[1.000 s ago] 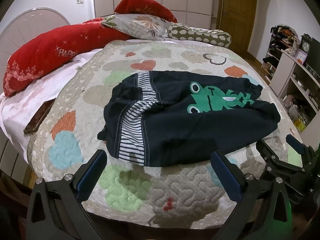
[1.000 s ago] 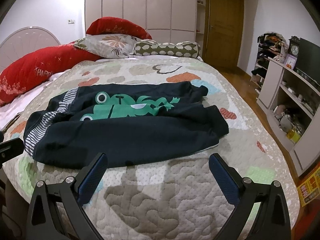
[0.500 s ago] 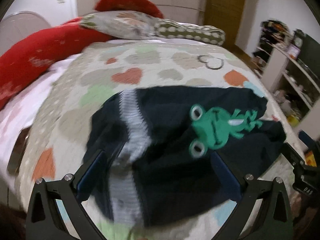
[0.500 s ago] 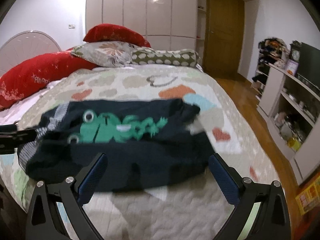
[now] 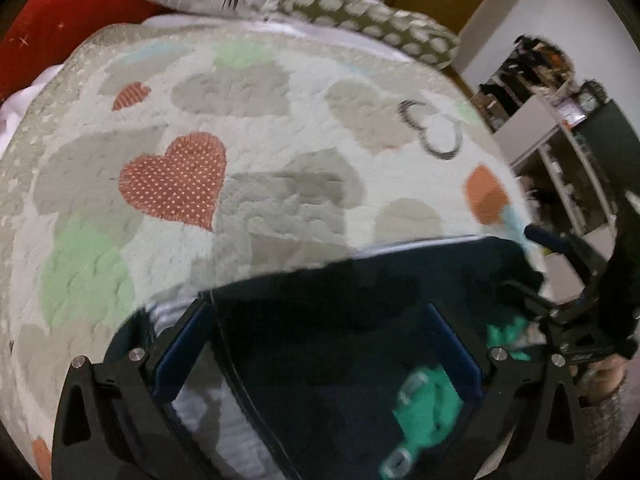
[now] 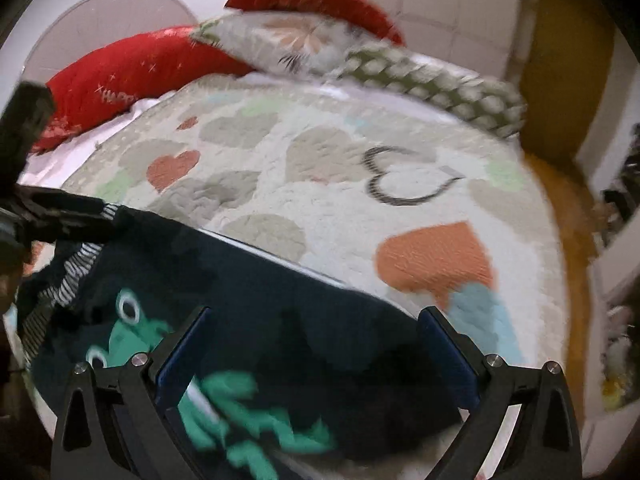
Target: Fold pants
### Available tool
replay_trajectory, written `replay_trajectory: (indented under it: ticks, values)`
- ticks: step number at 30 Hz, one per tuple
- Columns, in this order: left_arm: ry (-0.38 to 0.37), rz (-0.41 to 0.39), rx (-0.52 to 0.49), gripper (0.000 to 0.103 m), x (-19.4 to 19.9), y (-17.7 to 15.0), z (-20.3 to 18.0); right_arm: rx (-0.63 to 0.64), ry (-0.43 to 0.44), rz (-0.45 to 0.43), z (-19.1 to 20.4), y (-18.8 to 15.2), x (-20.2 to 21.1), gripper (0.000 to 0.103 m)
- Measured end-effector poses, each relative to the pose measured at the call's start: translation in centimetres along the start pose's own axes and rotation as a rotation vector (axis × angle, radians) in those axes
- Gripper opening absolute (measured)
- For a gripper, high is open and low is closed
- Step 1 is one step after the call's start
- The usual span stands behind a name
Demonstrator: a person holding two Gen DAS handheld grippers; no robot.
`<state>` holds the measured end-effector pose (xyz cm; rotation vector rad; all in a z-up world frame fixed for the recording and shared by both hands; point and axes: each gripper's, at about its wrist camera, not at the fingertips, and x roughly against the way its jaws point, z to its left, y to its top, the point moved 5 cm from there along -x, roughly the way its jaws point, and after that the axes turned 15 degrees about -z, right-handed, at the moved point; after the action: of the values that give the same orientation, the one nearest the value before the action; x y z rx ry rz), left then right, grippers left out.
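Note:
Dark navy pants (image 5: 320,340) with a green frog print and a striped waistband lie flat on the quilted bed. My left gripper (image 5: 316,344) is open, its blue pads wide apart, low over the waistband end. My right gripper (image 6: 312,348) is open, low over the leg end of the pants (image 6: 280,312), with the frog print (image 6: 132,328) at its left. Each gripper shows in the other's view: the right one (image 5: 560,280) at the right edge, the left one (image 6: 48,216) at the left edge. Both views are blurred.
The heart-patterned quilt (image 5: 240,152) covers the bed beyond the pants. Red, floral and green dotted pillows (image 6: 320,52) lie at the headboard. Shelves with clutter (image 5: 560,120) stand to the right of the bed, and a wooden door (image 6: 560,80) is behind.
Both grippers have moved forward and down over the pants, from the bed's near edge to right above the fabric. Both stay open. The pants have not visibly shifted.

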<state>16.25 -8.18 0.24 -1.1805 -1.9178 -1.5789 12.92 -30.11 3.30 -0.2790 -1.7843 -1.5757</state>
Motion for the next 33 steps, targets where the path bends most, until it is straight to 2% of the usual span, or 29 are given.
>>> replay_trajectory:
  ticks: [3, 6, 7, 9, 11, 12, 13, 14, 16, 17, 20, 25, 30, 33]
  values:
    - [0.034, 0.015, -0.002, 0.103, -2.1, -0.4, 0.2, 0.008, 0.032, 0.044, -0.2, 0.3, -3.1, 0.101]
    - [0.065, -0.015, -0.052, 0.103, -3.0, -0.8, -0.4, 0.022, 0.059, 0.107, 0.1, -0.2, -6.2, 0.097]
    - [0.084, -0.022, -0.083, 0.103, -3.2, -1.0, -0.7, 0.034, 0.077, 0.134, 0.6, -0.6, -6.9, 0.089]
    - [0.127, -0.015, -0.166, 0.103, -3.9, -1.3, -1.1, 0.064, 0.1, 0.159, 1.5, -1.4, -7.3, 0.08]
    - [0.145, -0.003, -0.244, 0.099, -4.3, -1.5, -1.8, 0.098, 0.111, 0.136, 2.3, -1.5, -7.2, 0.064]
    - [0.134, -0.006, -0.244, 0.092, -4.1, -1.3, -1.9, 0.071, 0.142, 0.136, 2.4, -1.4, -7.1, 0.044]
    - [0.141, -0.016, -0.235, 0.071, -3.7, -1.0, -1.7, 0.038, 0.156, 0.134, 2.3, -1.1, -7.0, 0.017]
    - [0.151, -0.027, -0.223, 0.037, -3.0, -0.5, -1.4, 0.017, 0.165, 0.134, 2.2, -0.9, -6.8, 0.006]
    - [0.122, -0.019, -0.181, 0.009, -2.1, -0.2, -1.0, -0.004, 0.159, 0.122, 2.1, -0.5, -6.3, 0.006]
    - [0.101, -0.021, -0.162, 0.009, -1.5, -0.1, -1.0, -0.003, 0.155, 0.111, 2.3, -0.2, -6.0, 0.006]
    - [0.113, -0.075, -0.177, 0.008, 1.0, -0.2, -1.6, 0.004, 0.143, 0.07, 3.0, 0.6, -4.1, 0.006]
    - [0.111, -0.189, -0.198, 0.008, 7.0, -1.6, -3.5, 0.04, 0.135, -0.011, 5.0, 1.7, 1.2, 0.006]
    - [0.087, -0.283, -0.167, 0.008, 13.5, -5.7, -4.7, 0.047, 0.163, -0.079, 7.5, 0.2, 7.5, 0.006]
    - [0.079, -0.312, -0.133, 0.008, 16.4, -9.6, -5.0, 0.026, 0.197, -0.11, 9.4, -2.6, 11.5, 0.006]
